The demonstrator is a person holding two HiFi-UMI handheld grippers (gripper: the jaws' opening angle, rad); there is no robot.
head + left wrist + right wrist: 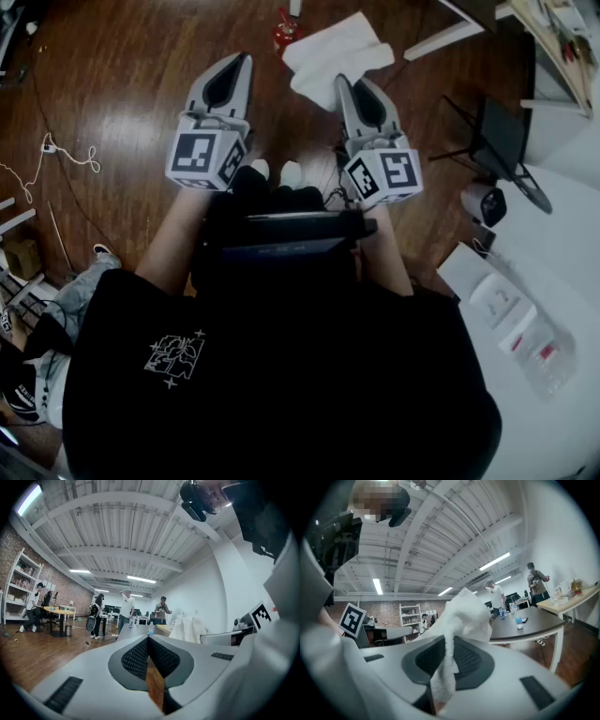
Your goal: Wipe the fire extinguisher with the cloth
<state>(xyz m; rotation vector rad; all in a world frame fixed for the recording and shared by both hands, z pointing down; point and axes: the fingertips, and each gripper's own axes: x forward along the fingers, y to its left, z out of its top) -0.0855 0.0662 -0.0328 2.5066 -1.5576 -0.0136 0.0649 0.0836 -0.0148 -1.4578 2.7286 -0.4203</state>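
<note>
Right tongs [344,84] clamped on the white cloth [333,52]; left tongs [244,60] pressed together, empty. The fire extinguisher [284,34], small and red, probably lying on the floor [122,84], waits just beyond. Wiping not yet begun: the cloth needs lowering onto it.

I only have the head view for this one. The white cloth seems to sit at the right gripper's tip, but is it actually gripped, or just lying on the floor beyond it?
Observer: Gripped. The right gripper view shows the right gripper shut on the cloth, which bunches up above the jaws.
Reviewer: And the left gripper?
Observer: Its own view shows the jaws together with nothing between them.
Reviewer: Does either gripper view catch the fire extinguisher?
Observer: No. The left gripper view shows only people standing by tables far off.
</note>
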